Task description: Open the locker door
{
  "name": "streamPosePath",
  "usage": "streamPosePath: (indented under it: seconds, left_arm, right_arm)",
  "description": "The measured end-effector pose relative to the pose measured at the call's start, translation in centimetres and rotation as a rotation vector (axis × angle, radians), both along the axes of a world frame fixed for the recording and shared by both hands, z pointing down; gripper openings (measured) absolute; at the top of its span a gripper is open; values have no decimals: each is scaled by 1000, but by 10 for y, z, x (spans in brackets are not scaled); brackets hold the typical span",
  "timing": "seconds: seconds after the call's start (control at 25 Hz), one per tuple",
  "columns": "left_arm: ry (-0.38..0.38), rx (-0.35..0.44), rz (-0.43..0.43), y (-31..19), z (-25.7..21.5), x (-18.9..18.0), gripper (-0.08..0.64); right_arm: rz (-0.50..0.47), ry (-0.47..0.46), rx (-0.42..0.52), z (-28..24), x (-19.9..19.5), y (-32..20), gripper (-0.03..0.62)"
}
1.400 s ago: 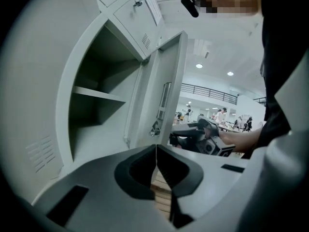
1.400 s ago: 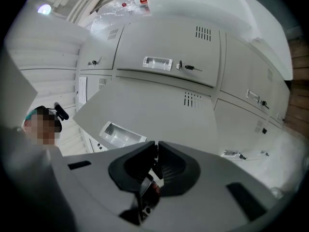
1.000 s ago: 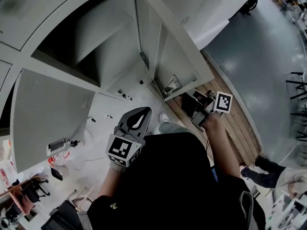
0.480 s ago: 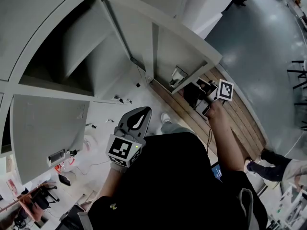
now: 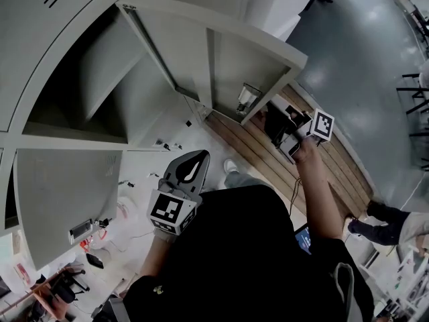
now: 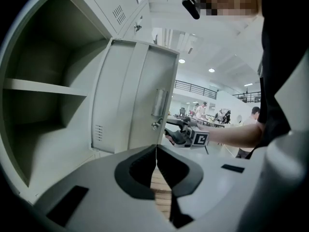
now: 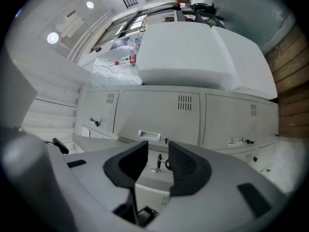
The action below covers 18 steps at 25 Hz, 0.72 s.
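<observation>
right gripper [image 7: 158, 151]: released. Jaws apart and have just been opening. The key [image 7: 157, 162] in the door lock shows in the gap, with the pads clear of it.
right gripper, head view [image 5: 276, 123]: held out just beside the free edge of the door, near the handle, not touching.
left gripper [image 6: 156, 151]: clenched, pads meet along a thin seam, nothing between them.
left gripper, head view [image 5: 193, 166]: close in front of the torso, well apart from the door, pointing toward the locker.
locker door [image 5: 228, 66]: open, swung well out from the cabinet, inner face toward the compartment.
locker door, left gripper view [image 6: 130, 95]: edge-on to half-open, with vent slots low on the panel.
handle [image 6: 159, 103]: on the door's free edge, with the lock and key [image 6: 155, 125] just below it.
compartment [image 5: 100, 79]: exposed, with one shelf [image 6: 43, 87] across it.
neighbouring lockers [image 7: 159, 115]: a closed row with vented fronts, seen behind the right jaws.
floor: wooden planks [image 5: 268, 166] under the door, with smooth grey floor [image 5: 355, 59] beyond.
</observation>
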<state>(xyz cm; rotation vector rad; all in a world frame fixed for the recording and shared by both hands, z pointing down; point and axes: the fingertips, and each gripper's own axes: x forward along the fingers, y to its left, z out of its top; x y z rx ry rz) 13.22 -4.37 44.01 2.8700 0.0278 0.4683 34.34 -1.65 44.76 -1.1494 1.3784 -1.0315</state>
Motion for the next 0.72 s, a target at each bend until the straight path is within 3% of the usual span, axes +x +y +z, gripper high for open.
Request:
streamPosePath:
  seconds: [0.16, 0.28, 0.72]
  left_arm:
    - [1, 2, 4, -3, -1, -2, 23]
    - [9, -2, -3, -7, -4, -6, 23]
    - [21, -6, -90, -31, -6, -44, 23]
  right_arm:
    - [44, 57, -16, -11, -4, 18, 124]
    - [64, 106, -22, -21, -19, 30, 62]
    - [-142, 314, 22, -50, -129, -5, 52]
